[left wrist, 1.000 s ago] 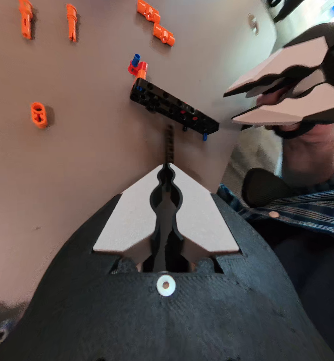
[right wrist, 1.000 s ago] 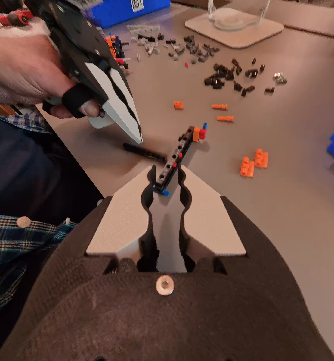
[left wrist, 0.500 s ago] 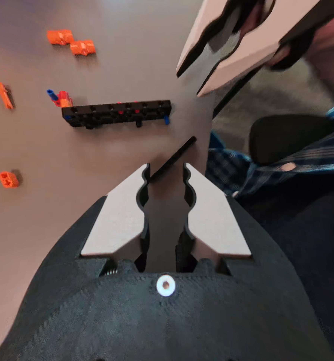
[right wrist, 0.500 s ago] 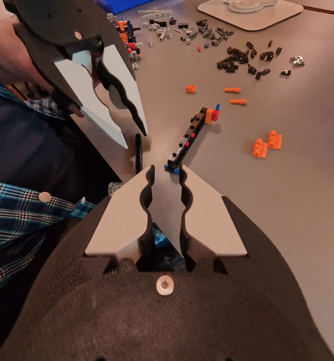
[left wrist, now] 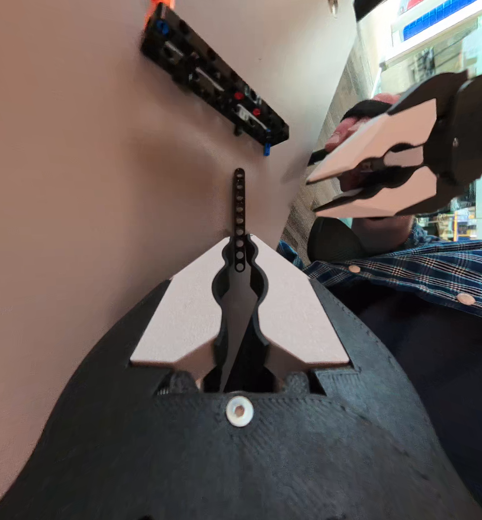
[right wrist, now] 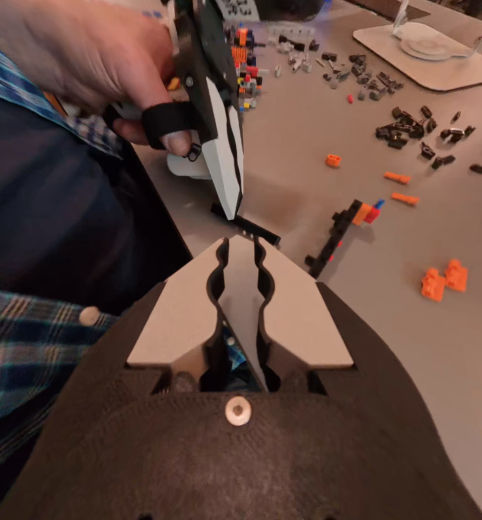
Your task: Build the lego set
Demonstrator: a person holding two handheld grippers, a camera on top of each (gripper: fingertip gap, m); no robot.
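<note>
My left gripper (left wrist: pixel 239 239) is shut on a thin black beam with holes (left wrist: pixel 239 197), which points forward over the table's near edge. In the right wrist view the left gripper (right wrist: pixel 234 216) pinches the beam (right wrist: pixel 258 229) near its middle; I cannot tell whether the beam touches the table. A long black assembly (left wrist: pixel 214 84) with red and blue pins lies beyond it, and it also shows in the right wrist view (right wrist: pixel 335 236), with an orange, red and blue end (right wrist: pixel 368 213). My right gripper (right wrist: pixel 241 239) is open and empty, just short of the beam; it also shows at the right of the left wrist view (left wrist: pixel 310 195).
Two orange connectors (right wrist: pixel 444 280), two orange pins (right wrist: pixel 397 177) and a small orange piece (right wrist: pixel 332 161) lie to the right. Piles of black pieces (right wrist: pixel 403 129) and mixed pieces (right wrist: pixel 245 70) sit farther back. A beige mat (right wrist: pixel 437 81) is at the far right. The table edge (right wrist: pixel 161 197) is on the left. Left tips to right tips: about 5 cm. From either gripper's tips it is about 15 cm to the small orange piece (right wrist: pixel 332 161).
One second ago the left gripper held the beam; half a second ago it was open with the beam on the table; now it is shut on it again. The right gripper stayed open.
</note>
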